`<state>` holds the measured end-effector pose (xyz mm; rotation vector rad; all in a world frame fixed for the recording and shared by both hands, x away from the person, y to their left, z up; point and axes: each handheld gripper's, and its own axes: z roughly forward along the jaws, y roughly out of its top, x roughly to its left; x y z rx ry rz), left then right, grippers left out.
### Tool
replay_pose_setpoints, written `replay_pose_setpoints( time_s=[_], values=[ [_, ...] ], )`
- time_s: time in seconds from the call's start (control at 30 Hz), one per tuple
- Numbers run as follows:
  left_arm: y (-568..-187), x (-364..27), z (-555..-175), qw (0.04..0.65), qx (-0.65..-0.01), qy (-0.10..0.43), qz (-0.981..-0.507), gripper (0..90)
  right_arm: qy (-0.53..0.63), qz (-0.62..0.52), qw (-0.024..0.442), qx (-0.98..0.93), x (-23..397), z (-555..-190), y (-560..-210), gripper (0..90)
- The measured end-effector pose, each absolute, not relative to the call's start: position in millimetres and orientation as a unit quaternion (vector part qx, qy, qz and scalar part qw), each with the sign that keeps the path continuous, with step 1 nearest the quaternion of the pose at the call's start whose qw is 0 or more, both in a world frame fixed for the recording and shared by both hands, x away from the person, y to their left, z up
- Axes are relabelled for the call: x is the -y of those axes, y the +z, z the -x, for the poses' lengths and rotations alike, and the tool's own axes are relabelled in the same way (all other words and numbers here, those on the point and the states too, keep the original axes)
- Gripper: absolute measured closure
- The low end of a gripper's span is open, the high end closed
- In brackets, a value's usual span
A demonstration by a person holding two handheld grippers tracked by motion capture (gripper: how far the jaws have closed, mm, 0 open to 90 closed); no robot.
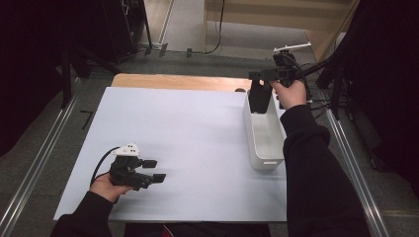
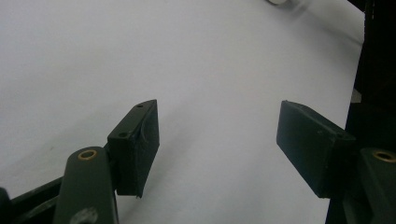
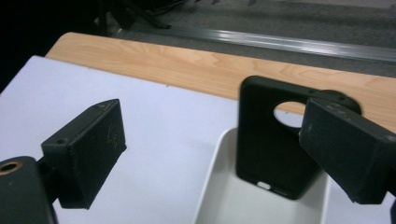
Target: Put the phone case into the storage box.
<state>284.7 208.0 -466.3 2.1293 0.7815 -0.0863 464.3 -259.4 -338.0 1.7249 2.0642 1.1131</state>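
A black phone case (image 1: 259, 98) with a round camera hole stands upright in the far end of a white bin (image 1: 267, 162). My right gripper (image 1: 257, 78) hovers just above the bin's far end, open. In the right gripper view the jaws of that gripper (image 3: 210, 116) stand wide apart; the case (image 3: 266, 149) rises from the bin (image 3: 215, 186) close by the right jaw, not pinched between the pads. My left gripper (image 1: 157, 170) rests low over the white sheet at the front left, open with nothing between its jaws (image 2: 217, 140).
A white sheet (image 1: 197, 138) covers most of the wooden table (image 1: 178, 81), whose bare strip shows at the far edge. Metal rails (image 1: 34, 168) run along both sides on the grey floor. Dark stands and cables (image 1: 341, 79) crowd the far right.
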Motion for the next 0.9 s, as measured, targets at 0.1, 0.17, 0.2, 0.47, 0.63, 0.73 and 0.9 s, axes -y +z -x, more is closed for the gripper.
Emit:
replay_pose_setpoints(
  time_s=[0.1,0.17,0.2,0.47,0.63,0.73,0.9],
  values=[
    [-466,-208,-285,0.422,-0.313,-0.035,-0.85,29.5,0.383,-0.582,0.107,-0.709,257,-461,-336,5.5],
    [-466,-208,-285,0.422,-0.313,-0.035,-0.85,29.5,0.386,-0.569,0.099,-0.719,252,-454,-334,5.5],
    [-467,-208,-285,0.423,-0.312,-0.036,-0.85,29.5,0.386,-0.569,0.099,-0.719,252,-454,-334,5.5],
    [-467,-207,-285,0.422,-0.314,-0.036,-0.85,29.5,0.401,-0.543,0.062,-0.735,240,-434,-335,5.6],
    [-467,-207,-285,0.422,-0.314,-0.036,-0.85,29.6,0.4,-0.53,0.062,-0.745,234,-426,-337,5.6],
    [-467,-208,-285,0.421,-0.314,-0.036,-0.85,29.5,0.4,-0.52,0.061,-0.752,230,-422,-340,5.6],
    [-467,-208,-285,0.422,-0.315,-0.035,-0.849,29.5,0.403,-0.503,0.054,-0.763,225,-412,-345,5.6]
  ],
)
